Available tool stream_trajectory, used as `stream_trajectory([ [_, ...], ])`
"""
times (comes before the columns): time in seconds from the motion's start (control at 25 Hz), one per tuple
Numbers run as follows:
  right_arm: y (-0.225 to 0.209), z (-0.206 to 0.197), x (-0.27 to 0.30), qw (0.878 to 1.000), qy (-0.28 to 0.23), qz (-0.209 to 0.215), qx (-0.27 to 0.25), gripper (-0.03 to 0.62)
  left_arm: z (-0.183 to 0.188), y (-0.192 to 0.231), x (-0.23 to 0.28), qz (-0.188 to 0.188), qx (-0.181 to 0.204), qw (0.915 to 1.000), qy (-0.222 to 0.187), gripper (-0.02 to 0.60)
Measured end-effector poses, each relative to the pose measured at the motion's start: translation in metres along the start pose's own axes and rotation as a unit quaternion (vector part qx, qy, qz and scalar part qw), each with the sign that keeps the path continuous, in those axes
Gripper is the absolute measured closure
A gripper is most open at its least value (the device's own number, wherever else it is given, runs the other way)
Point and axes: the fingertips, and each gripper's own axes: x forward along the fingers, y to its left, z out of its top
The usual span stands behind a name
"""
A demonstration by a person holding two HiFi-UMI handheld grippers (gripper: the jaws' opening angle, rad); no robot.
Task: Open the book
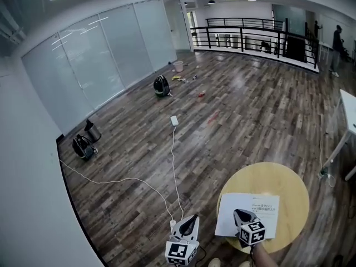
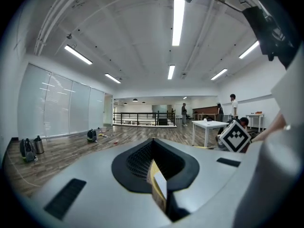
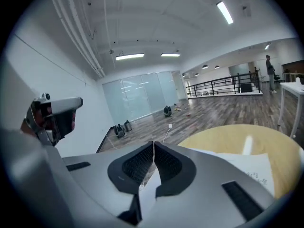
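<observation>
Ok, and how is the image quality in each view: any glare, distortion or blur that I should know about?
Head view: strong fisheye bending, lamp reflections streak the glass wall. Left gripper view: black rounded corners, the ceiling lamp blown out white. Right gripper view: same dark corners, a bright glare streak on the table; no clear motion blur.

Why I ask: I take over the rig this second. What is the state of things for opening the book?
Left gripper: jaws together, off the table, over the floor, clear of the book.
Right gripper: shut, above the near part of the book; I cannot tell whether it touches the cover.
Book: flat on the round table, printed cover up, closed.
Done: nothing that shows.
Left: catch the cover's edge and fold it open; the right gripper looks better placed for that.
</observation>
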Motion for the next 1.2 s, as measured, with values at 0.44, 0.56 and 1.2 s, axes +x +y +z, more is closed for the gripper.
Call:
stream_trajectory([
  [0.44, -0.109, 0.072, -0.172, 0.98, -0.141, -0.143, 0.011, 0.588, 0.018, -0.145, 0.083, -0.148, 0.012, 0.9886, -0.026, 0.578],
  [0.56, -0.123, 0.069, -0.215, 0.973, -0.152, -0.174, 0.011, 0.588, 0.018, -0.186, 0.095, -0.183, 0.015, 0.9825, -0.031, 0.578],
  [1.2, -0.109, 0.077, -0.239, 0.973, -0.17, -0.157, -0.002, 0.588, 0.027, -0.218, 0.101, -0.2, 0.03, 0.9788, -0.033, 0.578],
])
